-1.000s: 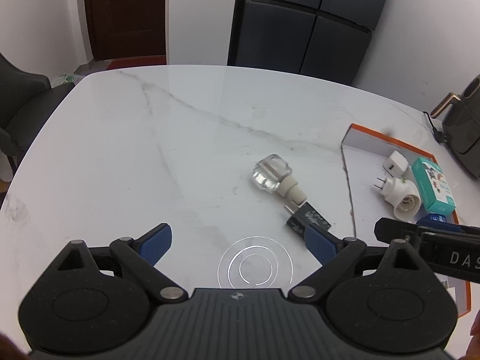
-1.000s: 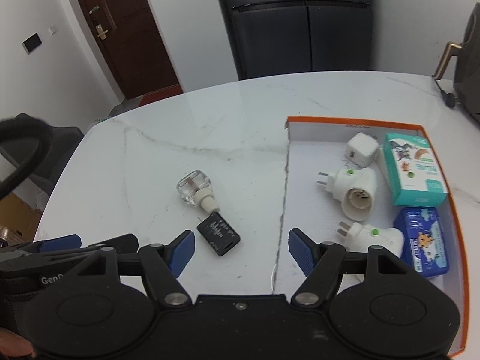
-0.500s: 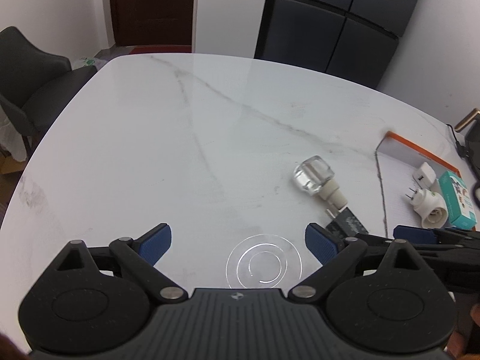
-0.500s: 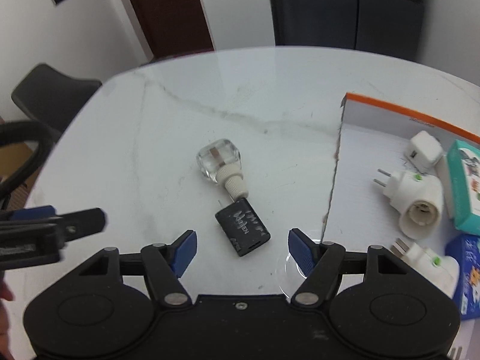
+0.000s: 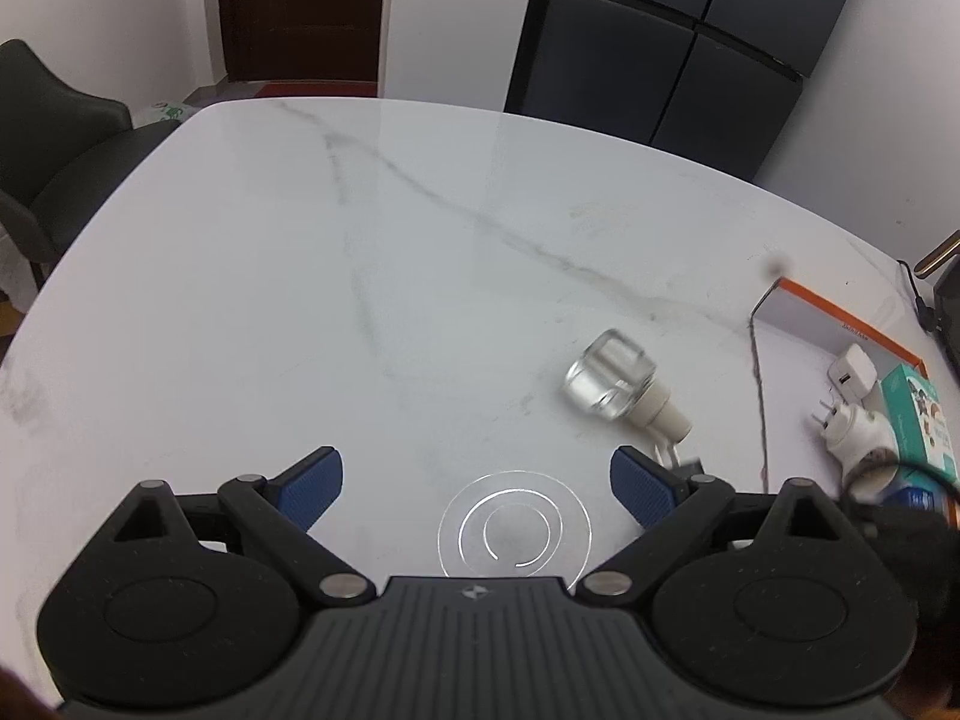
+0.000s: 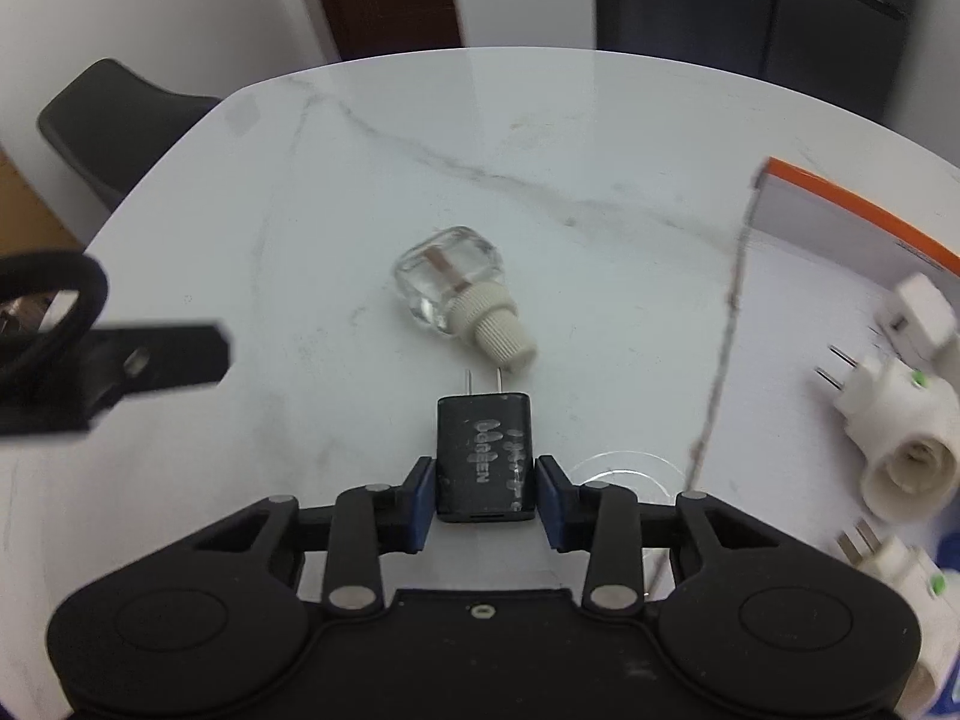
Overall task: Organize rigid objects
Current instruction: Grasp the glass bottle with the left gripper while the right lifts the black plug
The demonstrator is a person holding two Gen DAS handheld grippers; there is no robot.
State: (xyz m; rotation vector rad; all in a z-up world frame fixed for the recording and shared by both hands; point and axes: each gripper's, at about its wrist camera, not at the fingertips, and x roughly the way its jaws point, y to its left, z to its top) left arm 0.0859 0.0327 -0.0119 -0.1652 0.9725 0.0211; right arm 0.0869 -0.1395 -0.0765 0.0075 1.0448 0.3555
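Since the earlier frame the right tongs (image 6: 485,501) have dropped and their jaws have just been closing; they now pinch the black charger (image 6: 485,459) by its flanks, prongs pointing to twelve o'clock, likely for lifting into the orange-rimmed tray (image 6: 852,204) at two o'clock. The left tongs (image 5: 477,483) hover spread and empty. Just beyond lies the clear bottle (image 6: 456,294) on the marble counter (image 5: 300,276); farther off stand a dark fridge (image 5: 660,42) and a door (image 5: 300,6).

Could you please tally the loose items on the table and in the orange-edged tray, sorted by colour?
White: 3, charger cube, lamp-socket plug, second plug
Black: 1, charger
Clear: 1, bottle
Teal: 1, box
Blue: 1, box
Total: 7
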